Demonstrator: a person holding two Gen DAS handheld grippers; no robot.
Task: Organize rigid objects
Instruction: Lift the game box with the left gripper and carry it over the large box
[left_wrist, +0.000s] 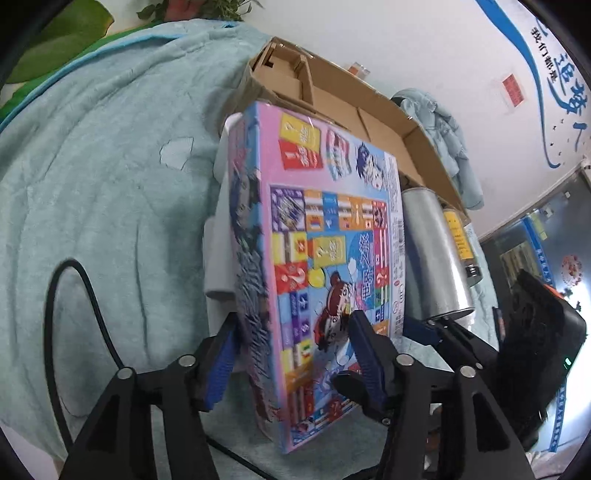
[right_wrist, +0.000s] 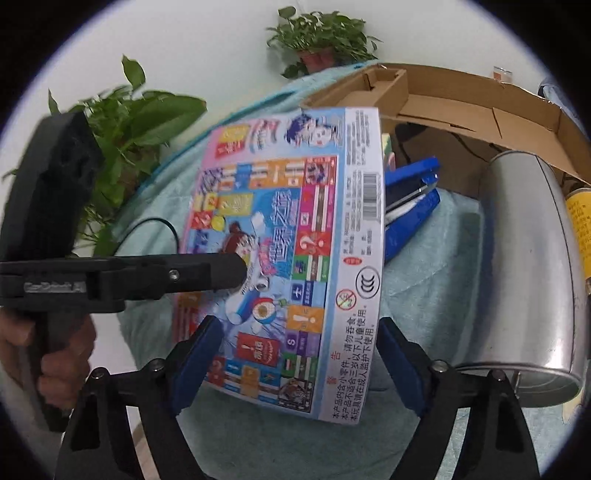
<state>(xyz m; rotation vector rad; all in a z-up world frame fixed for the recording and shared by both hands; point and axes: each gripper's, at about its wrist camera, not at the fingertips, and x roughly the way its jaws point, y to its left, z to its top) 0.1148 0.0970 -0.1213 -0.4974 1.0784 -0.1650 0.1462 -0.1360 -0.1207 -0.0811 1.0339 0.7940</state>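
**Game box upright between both grippers**

Game box (left_wrist: 332, 229), brightly printed, is seen standing tilted on one edge on a teal blanket (left_wrist: 110, 184), its back set against a white object (left_wrist: 219, 240). Its near end is straddled by the left gripper (left_wrist: 291, 354), one of the fingers lying behind the spine and the other over the printed face; whether they are clenched on it cannot be told. The same near end is flanked by the right gripper (right_wrist: 299, 354), its fingers set close at the two long edges, contact likewise unclear. A metal canister (left_wrist: 432, 258) is laid just right of the box, a blue stapler (right_wrist: 410, 199) behind it, and an open cardboard carton (left_wrist: 369, 107) at the far side.
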